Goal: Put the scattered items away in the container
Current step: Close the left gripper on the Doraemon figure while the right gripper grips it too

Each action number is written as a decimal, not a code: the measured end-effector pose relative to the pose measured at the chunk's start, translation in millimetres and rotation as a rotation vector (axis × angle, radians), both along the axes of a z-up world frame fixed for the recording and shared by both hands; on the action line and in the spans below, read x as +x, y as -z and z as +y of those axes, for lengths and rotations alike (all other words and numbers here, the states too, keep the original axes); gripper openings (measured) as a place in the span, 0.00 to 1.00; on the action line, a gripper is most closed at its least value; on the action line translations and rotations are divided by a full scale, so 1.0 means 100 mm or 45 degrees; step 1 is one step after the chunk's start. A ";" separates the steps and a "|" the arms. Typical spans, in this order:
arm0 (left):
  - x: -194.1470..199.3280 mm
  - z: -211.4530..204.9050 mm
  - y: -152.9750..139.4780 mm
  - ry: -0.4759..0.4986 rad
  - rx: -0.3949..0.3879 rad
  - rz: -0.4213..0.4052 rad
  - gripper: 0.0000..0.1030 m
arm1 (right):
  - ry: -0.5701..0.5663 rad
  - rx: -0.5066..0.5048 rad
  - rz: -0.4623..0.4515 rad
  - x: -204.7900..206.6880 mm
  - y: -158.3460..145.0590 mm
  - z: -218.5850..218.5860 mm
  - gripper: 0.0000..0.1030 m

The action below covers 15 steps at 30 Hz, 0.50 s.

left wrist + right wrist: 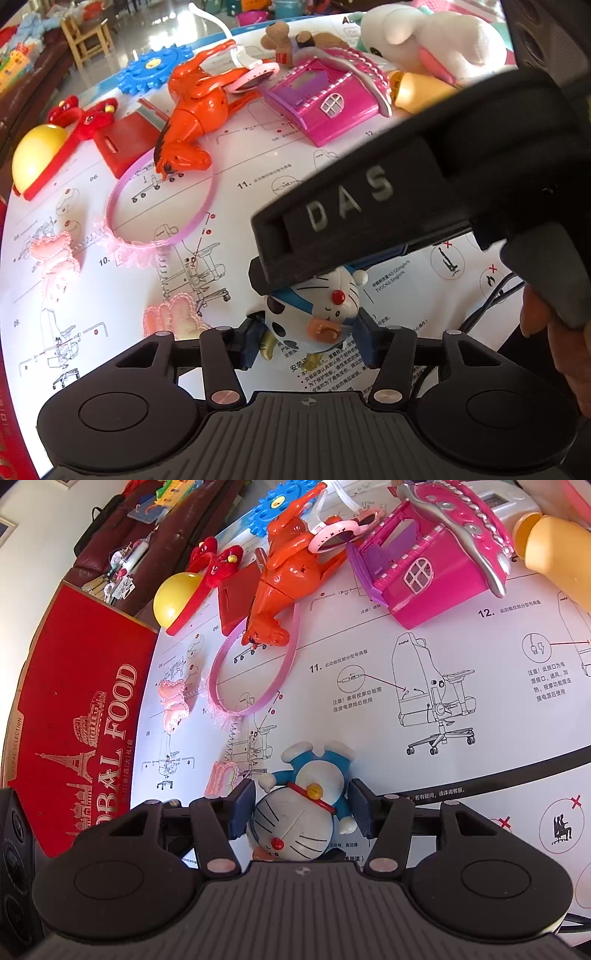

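Both of your grippers sit at the blue-and-white cat figure (306, 805), which lies on its back on the printed instruction sheet (424, 635). Your right gripper (301, 814) has its blue pads against the figure's two sides and grips it. Your left gripper (308, 341) comes at the same toy from the other side, fingers flanking its head; whether they press on it you cannot tell, since the right gripper's black body crosses over it there. Just beyond lie pink heart patches (173, 701) and a pink frilled headband (255, 672). Farther out the orange toy horse (284, 579) rests on the headband's arc, with the pink toy house (428, 576) to its right. The red "FOOD" box (85, 709) lies along the sheet's left edge, beside the yellow ball (173, 598).
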State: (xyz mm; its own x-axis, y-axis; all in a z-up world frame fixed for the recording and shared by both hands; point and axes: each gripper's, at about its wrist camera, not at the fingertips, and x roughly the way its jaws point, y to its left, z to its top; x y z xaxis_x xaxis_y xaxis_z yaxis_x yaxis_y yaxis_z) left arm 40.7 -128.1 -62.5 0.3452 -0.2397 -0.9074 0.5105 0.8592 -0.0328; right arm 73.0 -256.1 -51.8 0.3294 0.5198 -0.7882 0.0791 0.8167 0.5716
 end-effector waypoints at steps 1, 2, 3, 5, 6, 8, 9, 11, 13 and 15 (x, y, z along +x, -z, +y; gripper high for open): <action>0.00 0.00 0.00 -0.004 -0.003 0.002 0.51 | -0.001 -0.002 0.001 0.01 0.00 0.00 0.59; 0.01 0.01 0.00 -0.008 -0.007 0.005 0.51 | -0.008 -0.008 -0.005 0.01 -0.01 0.01 0.59; 0.01 0.01 0.00 -0.008 -0.009 0.006 0.51 | -0.008 -0.010 -0.010 0.00 -0.01 0.01 0.59; 0.01 0.01 -0.01 -0.008 -0.008 0.004 0.51 | -0.006 -0.015 -0.020 -0.01 -0.01 0.02 0.59; 0.01 0.02 -0.01 -0.008 -0.009 0.004 0.52 | -0.007 -0.018 -0.025 -0.02 -0.01 0.03 0.59; 0.01 0.02 -0.01 -0.011 -0.010 0.005 0.52 | -0.006 -0.018 -0.025 -0.02 -0.01 0.03 0.58; 0.01 0.02 -0.01 -0.012 -0.011 0.006 0.52 | -0.005 -0.018 -0.024 -0.02 -0.01 0.03 0.58; 0.01 0.03 0.00 -0.013 -0.010 0.004 0.52 | -0.006 -0.019 -0.025 -0.02 -0.01 0.03 0.58; 0.00 0.02 0.00 -0.014 -0.008 0.000 0.52 | -0.004 -0.018 -0.022 -0.02 -0.02 0.03 0.58; -0.01 0.02 0.00 -0.015 -0.014 0.002 0.51 | -0.003 -0.022 -0.020 -0.03 -0.03 0.03 0.58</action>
